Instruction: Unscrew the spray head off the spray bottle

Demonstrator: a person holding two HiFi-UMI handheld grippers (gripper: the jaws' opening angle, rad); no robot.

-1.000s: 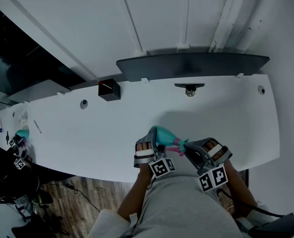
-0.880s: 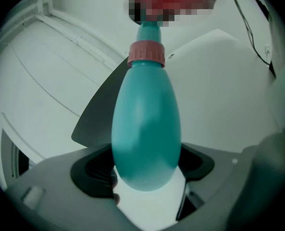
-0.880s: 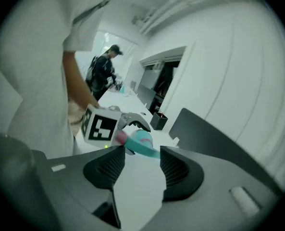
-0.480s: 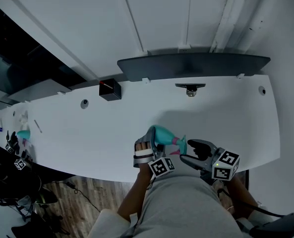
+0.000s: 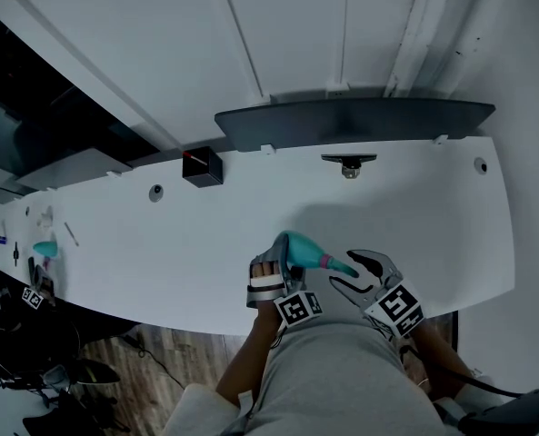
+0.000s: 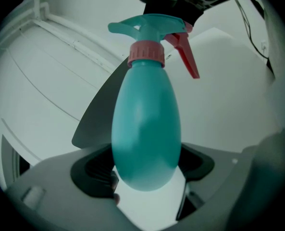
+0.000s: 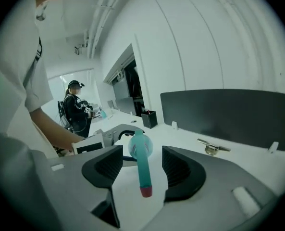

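Observation:
A teal spray bottle (image 5: 296, 246) hangs tilted over the front of the white table (image 5: 160, 243), its body clamped in my left gripper (image 5: 278, 260). In the left gripper view the body (image 6: 146, 129) fills the jaws of that gripper (image 6: 147, 165); the pink collar (image 6: 146, 54), teal spray head (image 6: 154, 24) and red trigger (image 6: 185, 57) point away. My right gripper (image 5: 346, 273) stands around the spray head (image 5: 340, 264). In the right gripper view the head (image 7: 143, 170) lies between its jaws (image 7: 142, 171) with a gap on each side. Those jaws have just been closing.
A small black box (image 5: 201, 164) and a metal clamp (image 5: 346, 163) sit at the table's back edge, under a dark partition panel (image 5: 355, 121). Another teal bottle (image 5: 42, 246) stands far left. A second person (image 7: 76, 110) sits in the distance. My lap lies below the table's front edge.
The right gripper let go of the spray head, rolled its marker cube over to the right, and now sits back around the head. The left gripper and bottle have kept still.

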